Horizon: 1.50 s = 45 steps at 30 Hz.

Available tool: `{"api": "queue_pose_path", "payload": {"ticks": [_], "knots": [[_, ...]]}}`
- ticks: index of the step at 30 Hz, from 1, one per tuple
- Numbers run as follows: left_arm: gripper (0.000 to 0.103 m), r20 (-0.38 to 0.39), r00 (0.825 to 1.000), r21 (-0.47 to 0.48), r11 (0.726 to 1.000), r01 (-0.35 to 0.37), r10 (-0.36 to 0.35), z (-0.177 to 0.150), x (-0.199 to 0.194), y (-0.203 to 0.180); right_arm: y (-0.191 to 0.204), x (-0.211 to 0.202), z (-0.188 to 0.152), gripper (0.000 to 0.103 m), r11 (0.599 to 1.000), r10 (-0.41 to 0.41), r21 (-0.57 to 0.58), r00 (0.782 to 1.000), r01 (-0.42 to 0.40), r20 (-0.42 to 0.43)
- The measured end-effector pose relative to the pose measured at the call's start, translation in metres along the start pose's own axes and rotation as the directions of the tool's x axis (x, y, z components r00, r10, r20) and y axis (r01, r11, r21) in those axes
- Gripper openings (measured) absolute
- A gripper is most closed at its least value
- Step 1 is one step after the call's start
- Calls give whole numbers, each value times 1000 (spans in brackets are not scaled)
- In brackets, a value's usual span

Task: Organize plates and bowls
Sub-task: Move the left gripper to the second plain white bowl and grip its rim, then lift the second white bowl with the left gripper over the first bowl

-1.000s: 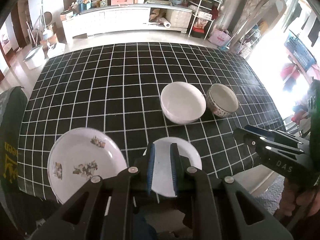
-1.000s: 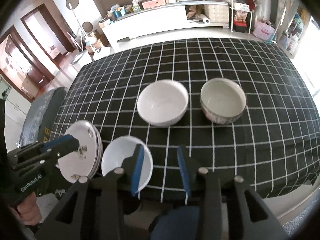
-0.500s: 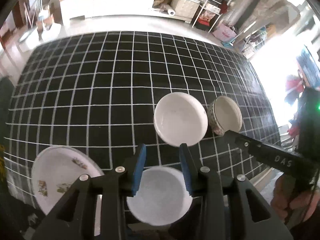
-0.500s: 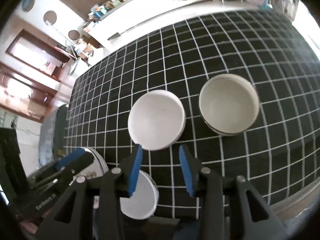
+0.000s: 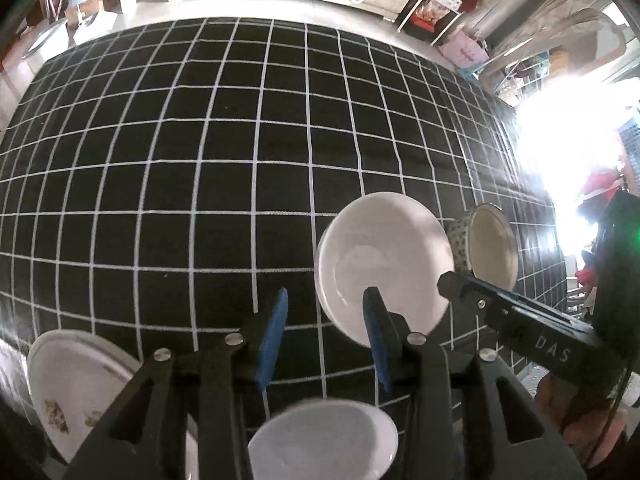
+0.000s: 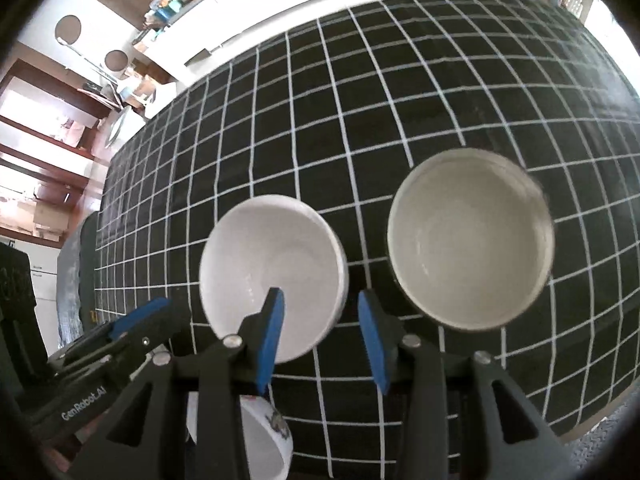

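Observation:
A plain white bowl [image 5: 380, 260] [image 6: 272, 276] and a patterned bowl [image 5: 486, 246] [image 6: 472, 236] stand side by side on the black checked tablecloth [image 5: 200, 140]. A small white plate [image 5: 324, 440] lies at the near edge below my left gripper [image 5: 324, 336], which is open and empty. A flowered plate [image 5: 76, 380] [image 6: 268, 428] lies at the near left. My right gripper [image 6: 320, 336] is open and empty, hovering just before the gap between the two bowls, its left finger over the white bowl's rim.
The far half of the table [image 6: 360, 100] holds nothing. A white cabinet [image 6: 248, 12] with clutter stands beyond the table. Shelves and bags [image 5: 460, 20] stand at the far right. The table's near edge is just below both grippers.
Both grippers have moved forward and tilted down over the table, nearer the two bowls. The left gripper's jaws have opened wider; the small plate has slid below it in view.

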State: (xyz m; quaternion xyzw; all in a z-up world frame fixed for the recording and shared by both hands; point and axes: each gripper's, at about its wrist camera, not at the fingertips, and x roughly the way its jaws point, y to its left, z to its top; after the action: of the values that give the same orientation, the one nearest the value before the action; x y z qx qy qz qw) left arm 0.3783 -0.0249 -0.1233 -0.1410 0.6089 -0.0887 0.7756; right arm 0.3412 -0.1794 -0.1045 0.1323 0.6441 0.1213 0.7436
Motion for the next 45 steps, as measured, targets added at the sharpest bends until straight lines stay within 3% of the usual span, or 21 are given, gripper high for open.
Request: {"api": "queue_pose_path", "payload": {"ticks": [10,13,15,17,20,35,45], "knots": [[36,-30,999,48,999,-22,23,14,33,-9,0,15,11,43,999,-32,-36,1000,32,1],[36,-33,999,65,998,-28,30,13,36,-10,2,17,9,35,996,-51,-70,999,51,7],[23,-38,999,81,996,-19,22,12,36,-11,2,17,8,33,995,-61,-75,998,62,13],[17,-32,999,71,997,-35,37,11,36,-9,2,17,8,24,993,-81,-86,997,82,16],[12,-33,999,40,999,-23,25,8,33,2,5,17,5,19,988,-106,-114,994,108,19],[12,-33,998,-33,998,-61,60,-16,1,69,45,31,-12,19,982,-51,-183,999,47,-16],[11,-29,998,-9,998,-58,58,-20,3,61,45,30,-21,16,981,-89,-173,996,83,-27]]}}
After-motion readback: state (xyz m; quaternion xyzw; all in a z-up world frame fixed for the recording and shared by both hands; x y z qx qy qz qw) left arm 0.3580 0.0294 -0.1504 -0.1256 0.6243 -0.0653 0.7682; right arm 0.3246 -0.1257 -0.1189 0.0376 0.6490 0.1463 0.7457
